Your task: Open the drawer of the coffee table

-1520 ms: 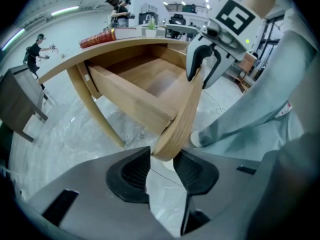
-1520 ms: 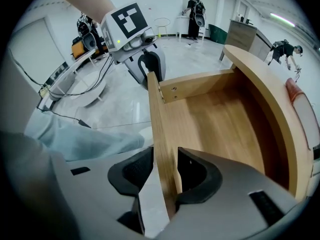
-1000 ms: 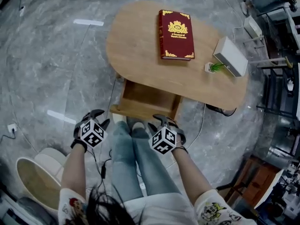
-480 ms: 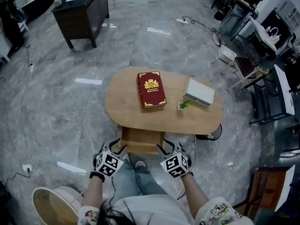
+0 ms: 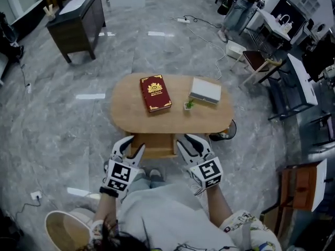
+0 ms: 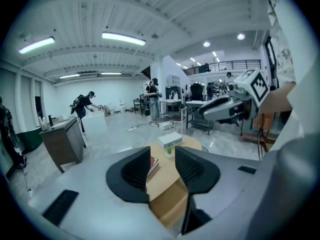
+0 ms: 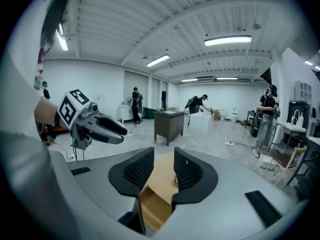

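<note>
The left gripper [image 5: 133, 146] hovers with its fingers [image 6: 134, 173] half apart and empty, held clear, I judge, because the job looks done. Between the grippers the drawer [image 5: 155, 144] stands pulled out beneath the coffee table's worktop [image 5: 123, 114], touching neither. The right gripper [image 5: 187, 141] has just narrowed its fingers, which are parted and hold nothing.

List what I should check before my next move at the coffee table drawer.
1. Drawer pulled out from the coffee table: ok.
2. Left gripper jaws apart, nothing between them: ok.
3. Right gripper jaws apart, though they have just been closing slightly, nothing between them: ok.
4. Red book, plant and white box resting on the tabletop: ok.
5. Drawer at full extension: cannot tell.
</note>
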